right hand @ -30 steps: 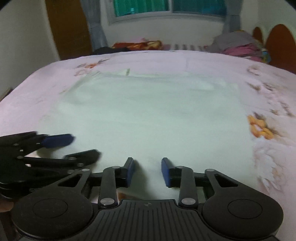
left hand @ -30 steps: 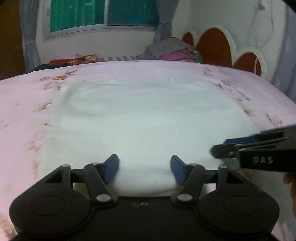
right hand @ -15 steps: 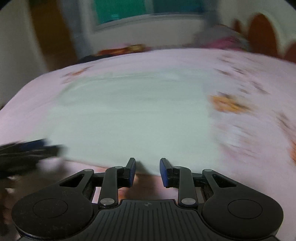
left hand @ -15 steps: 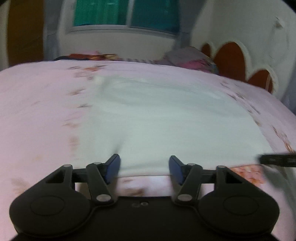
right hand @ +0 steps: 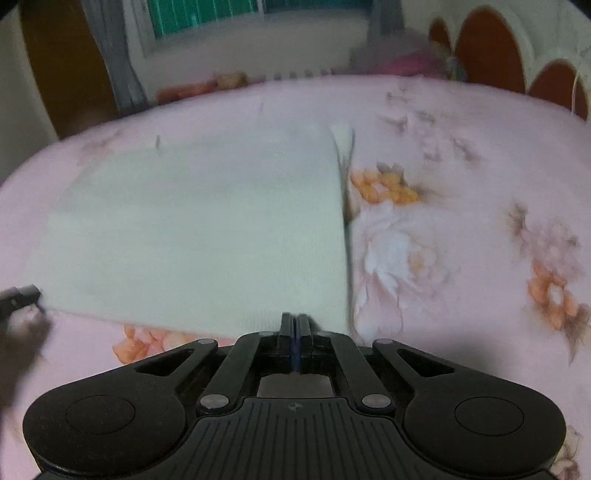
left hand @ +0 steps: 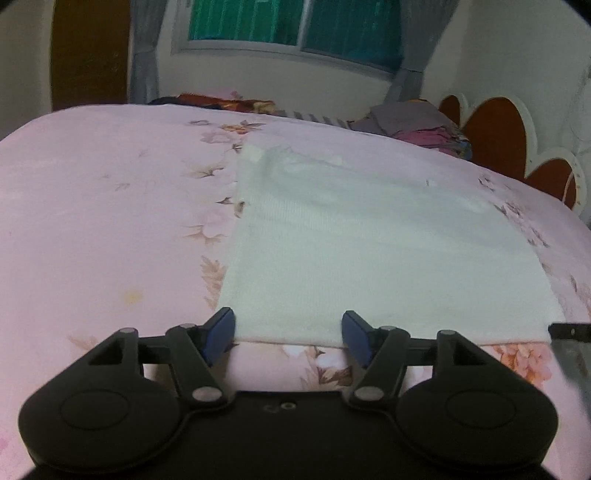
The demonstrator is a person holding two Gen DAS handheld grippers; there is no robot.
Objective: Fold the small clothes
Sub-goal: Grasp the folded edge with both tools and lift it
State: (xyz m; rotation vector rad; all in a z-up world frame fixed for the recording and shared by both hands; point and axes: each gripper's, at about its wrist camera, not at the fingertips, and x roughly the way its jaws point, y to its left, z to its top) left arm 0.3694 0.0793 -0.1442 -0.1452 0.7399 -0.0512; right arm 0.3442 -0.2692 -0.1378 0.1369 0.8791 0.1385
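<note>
A white cloth (left hand: 369,240) lies flat on the pink floral bedsheet (left hand: 110,221). My left gripper (left hand: 288,328) straddles the cloth's near edge at its left corner. Its jaws are opening, with the hem between the blue pads (left hand: 221,328), which do not press on it. In the right wrist view the cloth (right hand: 203,221) fills the left half. My right gripper (right hand: 295,321) is shut on the cloth's near hem close to its right corner. Each gripper shows as a dark tip at the edge of the other's view: the right gripper (left hand: 570,332) and the left gripper (right hand: 18,297).
A pile of folded clothes (left hand: 417,122) sits at the bed's far right, by the brown scalloped headboard (left hand: 495,133). Red and dark garments (left hand: 221,103) lie along the far edge under the window (left hand: 295,26). Bare sheet (right hand: 461,240) extends right of the cloth.
Both grippers moved apart along the cloth's near edge, the left to the left corner and the right to the right corner. The right gripper's jaws closed together at the hem.
</note>
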